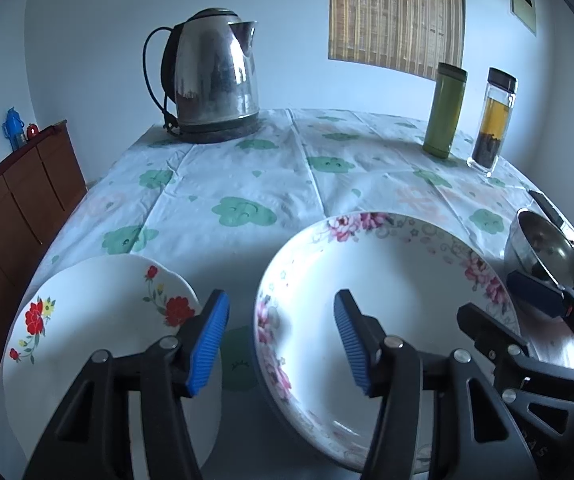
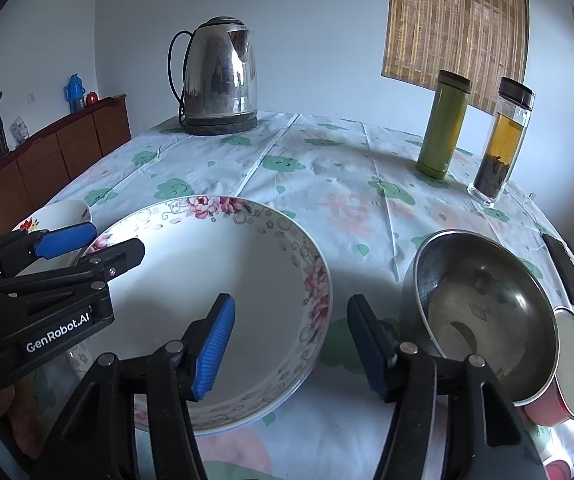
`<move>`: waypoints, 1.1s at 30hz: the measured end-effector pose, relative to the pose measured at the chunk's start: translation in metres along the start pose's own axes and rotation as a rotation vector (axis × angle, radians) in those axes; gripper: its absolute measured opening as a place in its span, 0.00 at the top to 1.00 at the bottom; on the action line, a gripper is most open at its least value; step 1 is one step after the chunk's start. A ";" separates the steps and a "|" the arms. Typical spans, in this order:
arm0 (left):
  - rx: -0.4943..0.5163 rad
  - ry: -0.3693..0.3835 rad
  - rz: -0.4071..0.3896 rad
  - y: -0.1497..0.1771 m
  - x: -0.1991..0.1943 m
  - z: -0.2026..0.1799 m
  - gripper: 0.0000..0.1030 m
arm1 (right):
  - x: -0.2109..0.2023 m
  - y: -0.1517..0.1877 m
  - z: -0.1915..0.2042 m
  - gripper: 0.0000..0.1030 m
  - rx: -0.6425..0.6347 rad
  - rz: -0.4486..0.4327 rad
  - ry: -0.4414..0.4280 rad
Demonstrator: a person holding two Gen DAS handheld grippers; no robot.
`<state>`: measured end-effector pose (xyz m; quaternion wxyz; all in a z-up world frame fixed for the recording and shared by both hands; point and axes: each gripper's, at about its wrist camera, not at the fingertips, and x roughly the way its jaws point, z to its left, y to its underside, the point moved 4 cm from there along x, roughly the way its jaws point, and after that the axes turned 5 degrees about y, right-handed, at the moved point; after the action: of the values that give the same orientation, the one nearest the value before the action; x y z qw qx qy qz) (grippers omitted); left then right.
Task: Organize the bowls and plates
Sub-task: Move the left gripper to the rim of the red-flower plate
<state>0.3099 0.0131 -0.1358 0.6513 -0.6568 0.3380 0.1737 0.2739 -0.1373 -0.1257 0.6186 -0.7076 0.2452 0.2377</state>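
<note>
A large white plate with pink flowers lies at the near middle of the table. A smaller white plate with red flowers lies to its left. A steel bowl sits to the right, leaning on a pink bowl. My left gripper is open and empty, its jaws straddling the gap between the two plates. My right gripper is open and empty over the pink-flowered plate's right rim.
A steel kettle stands at the far side. A green flask and a glass tea bottle stand at the far right. A dark phone lies by the right edge. A wooden cabinet stands left.
</note>
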 end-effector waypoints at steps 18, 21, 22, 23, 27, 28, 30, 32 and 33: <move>0.010 -0.032 -0.055 -0.003 -0.027 0.008 0.34 | -0.022 -0.001 0.000 0.38 -0.025 -0.111 0.019; 0.006 -0.031 -0.061 -0.003 -0.029 0.009 0.34 | -0.025 -0.002 0.000 0.38 -0.025 -0.126 0.022; 0.005 -0.030 -0.063 -0.003 -0.030 0.010 0.33 | -0.025 -0.002 0.000 0.38 -0.024 -0.131 0.018; 0.004 -0.032 -0.065 -0.003 -0.031 0.010 0.31 | -0.026 -0.003 0.000 0.37 -0.024 -0.137 0.016; -0.002 -0.041 -0.081 -0.005 -0.037 0.013 0.21 | -0.033 -0.004 0.002 0.26 -0.036 -0.184 0.016; -0.006 -0.042 -0.084 -0.005 -0.038 0.014 0.18 | -0.035 -0.004 0.003 0.26 -0.041 -0.199 0.007; -0.016 -0.048 -0.090 -0.005 -0.041 0.018 0.16 | -0.038 -0.004 0.005 0.26 -0.048 -0.214 0.002; -0.026 -0.049 -0.094 -0.006 -0.043 0.021 0.15 | -0.038 -0.005 0.006 0.26 -0.051 -0.218 -0.001; -0.030 -0.052 -0.095 -0.006 -0.044 0.023 0.15 | -0.038 -0.005 0.006 0.26 -0.049 -0.215 -0.001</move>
<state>0.2877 0.0444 -0.1041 0.6574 -0.6772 0.2865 0.1648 0.2477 -0.1291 -0.0985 0.6232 -0.7446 0.1616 0.1762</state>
